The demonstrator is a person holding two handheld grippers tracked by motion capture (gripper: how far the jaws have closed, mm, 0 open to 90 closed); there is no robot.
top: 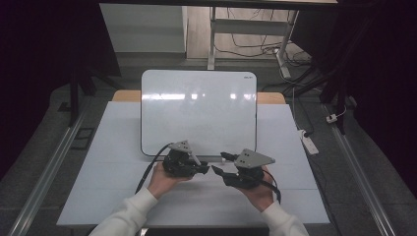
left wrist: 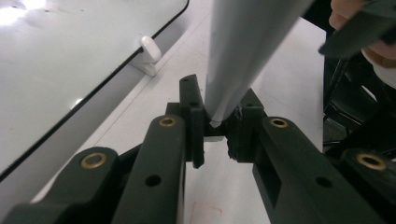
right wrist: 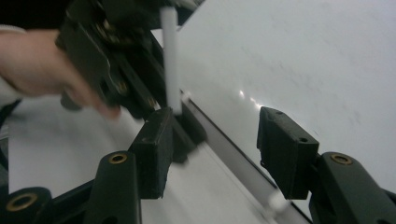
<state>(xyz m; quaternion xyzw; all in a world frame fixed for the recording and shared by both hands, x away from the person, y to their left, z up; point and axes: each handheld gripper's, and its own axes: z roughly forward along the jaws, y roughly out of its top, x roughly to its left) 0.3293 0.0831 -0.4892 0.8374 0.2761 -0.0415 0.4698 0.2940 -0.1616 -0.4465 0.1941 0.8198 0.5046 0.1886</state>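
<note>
At about seven o'clock on the table (top: 113,147), the left gripper (top: 204,168) had its jaws clamped on a white marker (left wrist: 243,51), pinching the barrel low so the rest stood out beyond the pads, probably to leave its far end free for the other hand. At about five o'clock, the right gripper (top: 219,163) faced it with jaws parted and empty, seemingly ready to take that end. The whiteboard (top: 196,110) lay blank at twelve o'clock. No container was there.
</note>
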